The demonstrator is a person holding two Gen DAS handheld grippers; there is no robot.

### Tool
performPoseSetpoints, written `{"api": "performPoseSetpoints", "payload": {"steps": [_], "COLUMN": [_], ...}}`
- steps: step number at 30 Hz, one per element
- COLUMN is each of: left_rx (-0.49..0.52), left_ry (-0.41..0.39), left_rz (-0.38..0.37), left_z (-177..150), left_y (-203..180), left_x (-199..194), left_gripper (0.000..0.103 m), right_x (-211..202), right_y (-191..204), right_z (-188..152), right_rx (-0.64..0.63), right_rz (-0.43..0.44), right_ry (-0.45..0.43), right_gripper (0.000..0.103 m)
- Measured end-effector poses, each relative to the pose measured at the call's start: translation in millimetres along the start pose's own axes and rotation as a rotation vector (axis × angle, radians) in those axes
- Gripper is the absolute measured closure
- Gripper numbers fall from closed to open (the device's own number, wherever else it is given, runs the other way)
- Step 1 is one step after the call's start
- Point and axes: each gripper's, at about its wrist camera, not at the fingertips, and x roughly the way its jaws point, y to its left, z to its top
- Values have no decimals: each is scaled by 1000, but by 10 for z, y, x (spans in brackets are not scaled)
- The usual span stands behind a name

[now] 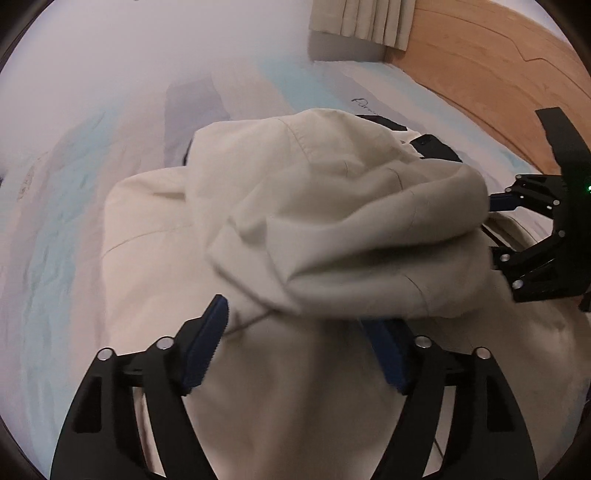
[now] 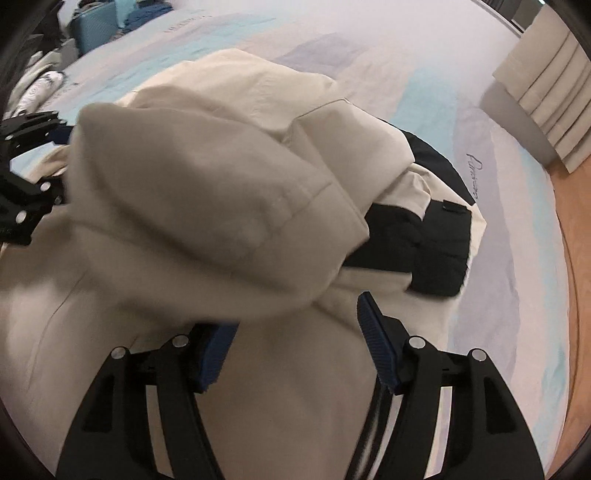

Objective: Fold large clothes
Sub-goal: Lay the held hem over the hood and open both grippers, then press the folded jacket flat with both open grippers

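A cream hooded jacket (image 1: 295, 206) with black panels (image 2: 417, 236) lies on the bed. Its hood (image 2: 207, 206) is bunched up and raised over the jacket's body. My left gripper (image 1: 295, 317) is open, its fingers wide apart just under the hood's edge, one blue pad (image 1: 207, 343) in clear sight and the other partly hidden by cloth. My right gripper (image 2: 295, 317) is open too, its fingers wide apart below the hood. It also shows in the left wrist view (image 1: 491, 229) at the right, its fingertips hidden behind the hood.
The bed sheet (image 1: 92, 155) is pale blue, lilac and white. A wooden headboard (image 1: 498, 74) and a beige curtain (image 1: 362, 18) stand beyond it. A blue suitcase (image 2: 96, 22) and piled clothes (image 2: 37, 85) lie past the bed's far end.
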Motion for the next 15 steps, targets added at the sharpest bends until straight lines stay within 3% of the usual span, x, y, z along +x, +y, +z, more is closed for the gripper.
{"api": "performPoseSetpoints", "payload": {"steps": [3,8,10,15], "left_rx": [-22,-80,-57,70], "left_ry": [3,39,12,-43], "left_rz": [3,2,-20,-177], "left_z": [-74,-133,-5,550], "left_y": [24,126,138,134], "left_x": [-154,-331,-418,-296], "left_gripper": [16,15,13,9], "right_x": [-243,-546,-576,-336], "right_y": [-36,-79,-129,-260], "right_z": [-68,80,248,628], "right_rx": [-17,-30,-37,-98], "right_rz": [65,158,196,289], "right_ry": [-32,-113,-140,-159], "right_gripper": [36,31,31,25]}}
